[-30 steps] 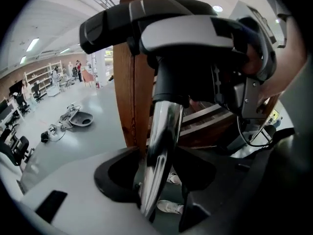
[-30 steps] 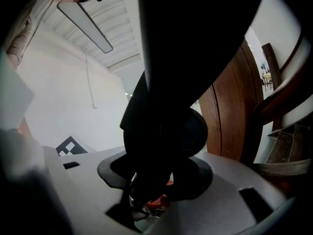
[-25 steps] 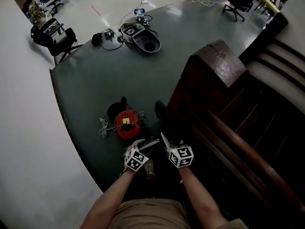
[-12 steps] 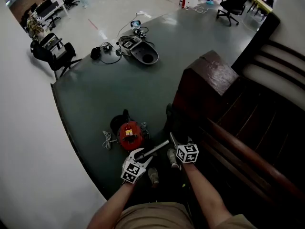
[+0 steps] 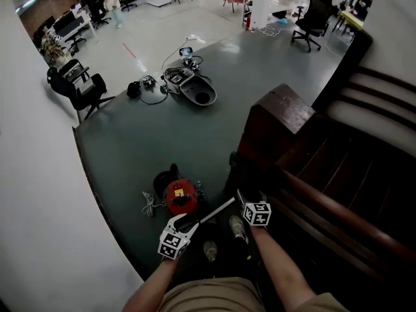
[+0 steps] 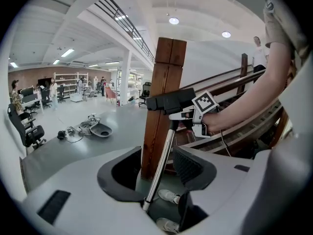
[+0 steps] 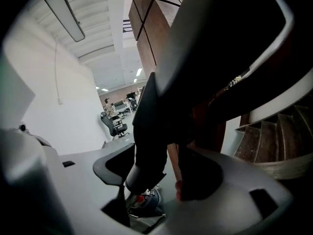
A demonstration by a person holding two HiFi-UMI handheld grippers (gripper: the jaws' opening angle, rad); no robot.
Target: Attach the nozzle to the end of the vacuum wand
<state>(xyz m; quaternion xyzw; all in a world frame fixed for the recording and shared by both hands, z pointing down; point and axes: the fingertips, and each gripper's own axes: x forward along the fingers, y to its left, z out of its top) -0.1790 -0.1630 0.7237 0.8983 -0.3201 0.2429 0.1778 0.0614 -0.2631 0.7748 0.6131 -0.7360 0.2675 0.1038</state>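
Observation:
In the head view my left gripper is shut on the lower end of the silver vacuum wand, which slants up to the right. Its jaws have just been closing a little. In the left gripper view the wand rises from between the jaws to the black nozzle at its top. My right gripper is at that nozzle. Its jaws have just been opening. The nozzle stands between them, with a gap on the right side.
The red vacuum canister sits on the grey floor beside my feet. A brown wooden newel post and dark stairs rise at the right. Farther off are a grey floor machine, cables and an office chair.
My left gripper has drawn down and left in the head view, taking the wand's lower end with it. The right gripper has shifted right, so more of the wand shows between the two.

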